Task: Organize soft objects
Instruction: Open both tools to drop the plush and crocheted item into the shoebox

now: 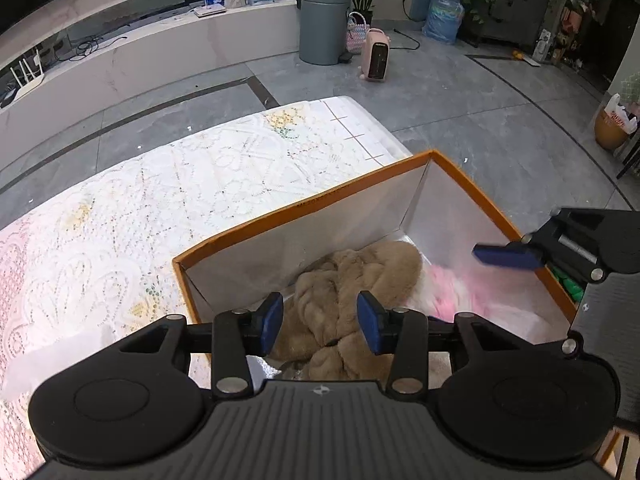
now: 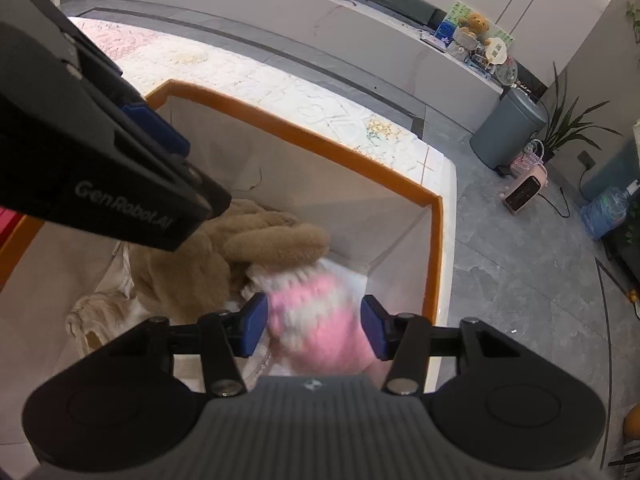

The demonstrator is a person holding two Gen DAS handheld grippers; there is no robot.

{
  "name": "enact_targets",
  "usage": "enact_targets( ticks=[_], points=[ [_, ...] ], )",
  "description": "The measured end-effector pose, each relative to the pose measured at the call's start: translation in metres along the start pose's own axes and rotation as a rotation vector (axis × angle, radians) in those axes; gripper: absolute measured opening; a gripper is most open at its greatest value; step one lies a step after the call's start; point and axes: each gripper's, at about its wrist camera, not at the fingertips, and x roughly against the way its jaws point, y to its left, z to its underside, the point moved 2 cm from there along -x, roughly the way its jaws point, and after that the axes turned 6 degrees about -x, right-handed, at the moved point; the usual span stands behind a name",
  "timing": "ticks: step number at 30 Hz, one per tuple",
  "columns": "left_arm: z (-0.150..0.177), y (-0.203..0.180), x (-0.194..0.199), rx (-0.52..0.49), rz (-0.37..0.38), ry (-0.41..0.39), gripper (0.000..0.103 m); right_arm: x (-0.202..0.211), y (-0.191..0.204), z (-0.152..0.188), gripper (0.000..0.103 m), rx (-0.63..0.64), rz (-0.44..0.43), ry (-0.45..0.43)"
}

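both the tan plush and the blurred pink-white knit seem already dropped in the orange-rimmed box, the left gripper and right gripper spread, gripping nothing.

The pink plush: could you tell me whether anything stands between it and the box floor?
Nothing visible does: the pink plush already lies inside the box, beside the tan plush, between the right gripper's open jaws.
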Motion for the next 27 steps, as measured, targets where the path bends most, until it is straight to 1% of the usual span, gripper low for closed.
enact_targets(
  ticks=[2,9,14,17,22,27],
  points=[
    [0.001,0.000,0.006,-0.002,-0.005,-0.011,0.050,0.004,-0.001,0.000,0.065,-0.015,0.005,-0.006],
    [0.012,-0.001,0.038,-0.008,0.013,-0.058,0.050,0.028,-0.003,0.002,0.065,-0.056,-0.001,-0.028],
    [0.028,0.000,0.073,-0.009,0.015,-0.128,0.050,0.059,0.004,0.010,0.066,-0.112,0.009,-0.076],
    [0.043,0.000,0.097,-0.035,-0.014,-0.181,0.050,0.081,0.011,0.014,0.069,-0.140,0.000,-0.116],
    [0.073,-0.004,0.133,-0.096,-0.088,-0.258,0.050,0.117,0.032,0.026,0.071,-0.161,0.003,-0.177],
    [0.107,0.004,0.171,-0.107,-0.156,-0.342,0.050,0.150,0.054,0.037,0.071,-0.210,-0.030,-0.241]
  ],
)
